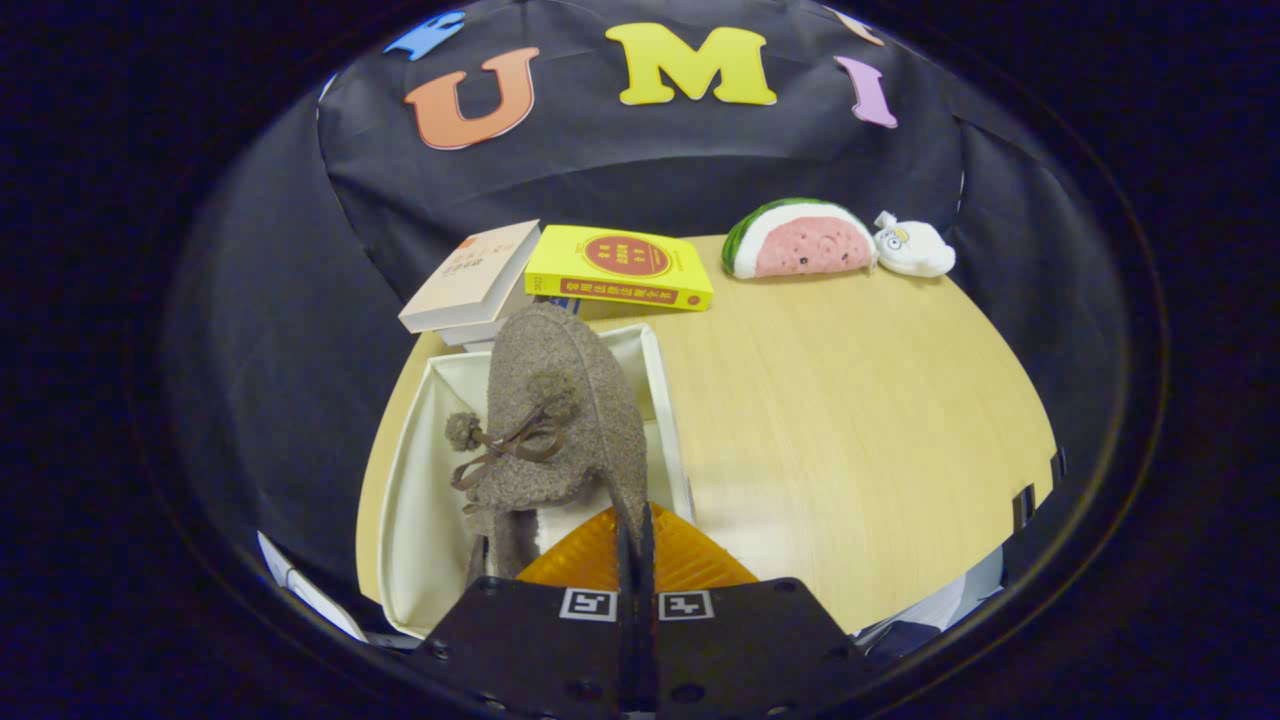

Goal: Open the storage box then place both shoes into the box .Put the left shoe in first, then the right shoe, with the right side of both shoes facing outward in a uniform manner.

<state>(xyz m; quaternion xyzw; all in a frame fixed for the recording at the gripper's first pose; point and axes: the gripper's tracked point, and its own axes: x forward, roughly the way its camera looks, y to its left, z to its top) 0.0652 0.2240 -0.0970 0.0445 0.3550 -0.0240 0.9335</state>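
Shoe [565, 410], brown felt with a pom-pom lace, hangs over the open storage box [425, 510], toe pointing away from me toward the books [560, 275] stacked just behind the box, heel pinched in my tool [634, 545], whose fingers are closed nearly together on the thin heel wall. The box sits at the near left part of the desk [850, 400], with the watermelon plush [798, 240] and a white plush [915, 248] well apart from it at the far side. Risk, as I judge it: the grip is only on floppy fabric, so the shoe may twist or sag and catch the box's rim, ending with the wrong side outward.
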